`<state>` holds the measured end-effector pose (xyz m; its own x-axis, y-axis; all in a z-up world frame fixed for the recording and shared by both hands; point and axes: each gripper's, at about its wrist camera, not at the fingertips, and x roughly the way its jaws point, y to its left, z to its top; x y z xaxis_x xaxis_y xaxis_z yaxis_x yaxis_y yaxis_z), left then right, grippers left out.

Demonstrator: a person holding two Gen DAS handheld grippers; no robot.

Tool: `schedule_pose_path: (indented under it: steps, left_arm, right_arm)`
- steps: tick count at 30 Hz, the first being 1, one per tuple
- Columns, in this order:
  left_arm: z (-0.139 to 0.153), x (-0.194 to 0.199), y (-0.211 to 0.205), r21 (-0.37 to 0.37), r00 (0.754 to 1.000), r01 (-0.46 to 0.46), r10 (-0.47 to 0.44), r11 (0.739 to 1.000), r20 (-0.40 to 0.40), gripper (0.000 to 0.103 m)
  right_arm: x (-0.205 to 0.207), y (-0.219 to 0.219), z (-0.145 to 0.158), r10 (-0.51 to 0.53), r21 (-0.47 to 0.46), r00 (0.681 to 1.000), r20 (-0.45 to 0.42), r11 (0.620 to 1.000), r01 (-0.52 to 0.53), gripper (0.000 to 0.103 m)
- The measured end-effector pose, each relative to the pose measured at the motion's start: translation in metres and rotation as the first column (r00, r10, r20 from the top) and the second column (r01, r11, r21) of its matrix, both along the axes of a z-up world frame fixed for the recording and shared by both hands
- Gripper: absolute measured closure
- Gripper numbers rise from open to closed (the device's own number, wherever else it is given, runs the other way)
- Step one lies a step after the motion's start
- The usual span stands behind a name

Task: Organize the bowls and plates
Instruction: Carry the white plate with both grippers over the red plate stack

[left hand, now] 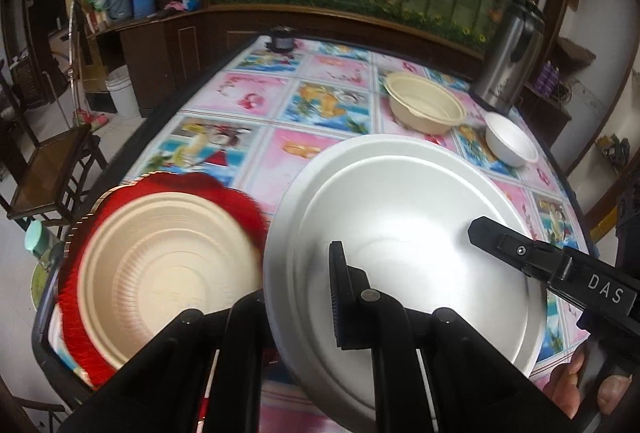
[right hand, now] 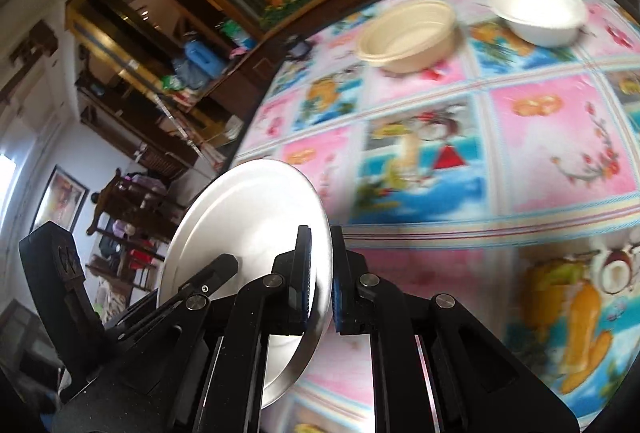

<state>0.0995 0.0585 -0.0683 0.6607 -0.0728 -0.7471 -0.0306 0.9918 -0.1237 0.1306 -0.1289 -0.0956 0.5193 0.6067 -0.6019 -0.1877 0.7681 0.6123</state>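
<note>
Cartoon-print bench (left hand: 280, 137). Both claws, left (left hand: 298, 297) and right (right hand: 320, 273), pinch the large white foam plate (left hand: 400, 217), lifted beside tan ribbed plate (left hand: 168, 273). Next, probably: stack it there.

Sat on the table (left hand: 248, 101): ridged bowl (left hand: 168, 273) on a fringed mat (left hand: 236, 193), left of the large plate (left hand: 400, 217). Stood behind, side by side: tan bowl (left hand: 426, 107), small bowl (left hand: 511, 139), with the thermos (left hand: 508, 53) farther back.
</note>
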Motion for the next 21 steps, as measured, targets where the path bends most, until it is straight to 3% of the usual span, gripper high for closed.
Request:
schedule_pose_path:
  steps: [6,14,21]
  left_arm:
    - [0.009,-0.01,0.048,0.0,0.997,-0.081,0.081,0.997,0.013,0.094]
    - [-0.012,-0.01,0.107,0.009,0.981,-0.189,0.189,0.982,-0.04,0.094]
    - [-0.027,-0.01,0.124,0.019,0.973,-0.214,0.215,0.977,-0.08,0.094]
  right_arm:
    - [0.003,0.055,0.007,0.085,-0.003,0.996,0.015,0.996,-0.085,0.095]
    - [0.01,0.13,-0.005,0.186,-0.037,0.982,-0.004,0.982,-0.186,0.095]
    - [0.01,0.158,-0.019,0.228,-0.061,0.973,-0.033,0.972,-0.229,0.095]
